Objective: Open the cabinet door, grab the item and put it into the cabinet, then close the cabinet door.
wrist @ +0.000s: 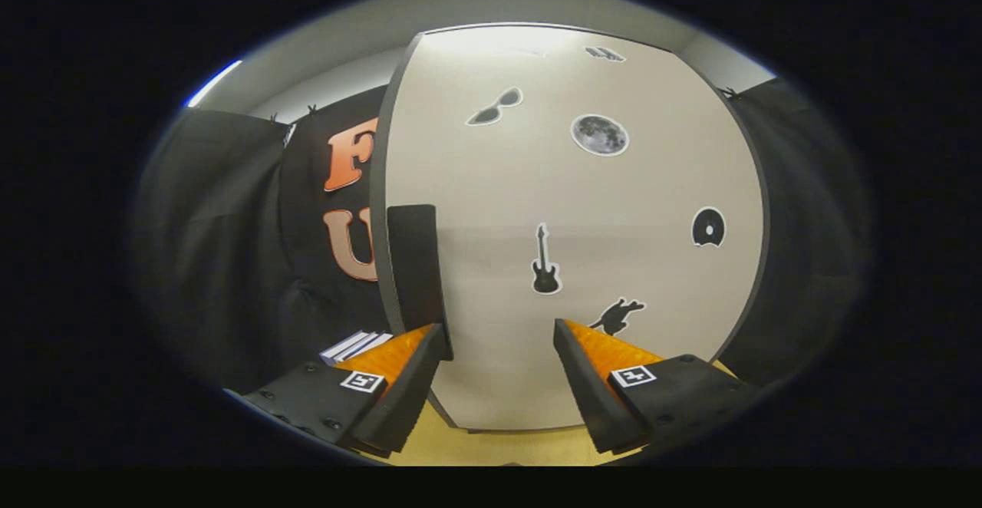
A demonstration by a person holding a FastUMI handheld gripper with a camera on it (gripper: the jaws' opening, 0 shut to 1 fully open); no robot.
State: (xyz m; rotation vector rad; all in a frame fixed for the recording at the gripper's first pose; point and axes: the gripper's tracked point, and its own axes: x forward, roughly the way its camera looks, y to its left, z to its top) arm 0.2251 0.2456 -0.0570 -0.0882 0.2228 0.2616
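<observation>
Faces the cabinet door (pixel 598 209) square on, close up, so as to line up with the dark handle (pixel 413 262) that runs upright along the door's left edge. Gripper (pixel 499 331) released, 2 fingers spread wide with nothing between them but bare door panel; clenched on nothing. Left finger tip sits right at the lower end of the handle, overlapping it in this view; cannot tell whether touching or just in front. Right finger well to the right of the handle, below the guitar sticker (pixel 545 262) and just beside a dark animal-shaped sticker (pixel 617 315). Looks offset like that so 1 finger can hook or flank the handle rather than pinch the flat panel. Door looks shut or nearly so: whole front visible, no cabinet interior in sight, so nothing can go inside yet. More stickers higher up: sunglasses (pixel 495 107), moon (pixel 599 134), disc (pixel 708 227); decoration only, no use as grip points. Probable task item, a flat white stack (pixel 354 345), lies low to the left, beyond the left finger and outside the cabinet, beside the door's handle edge; too small to tell what exactly. Pale yellow tabletop (pixel 476 446) under the fingers and under the door's bottom edge. Likely step in hand: opening. Risk: finger slipping off the narrow handle.
</observation>
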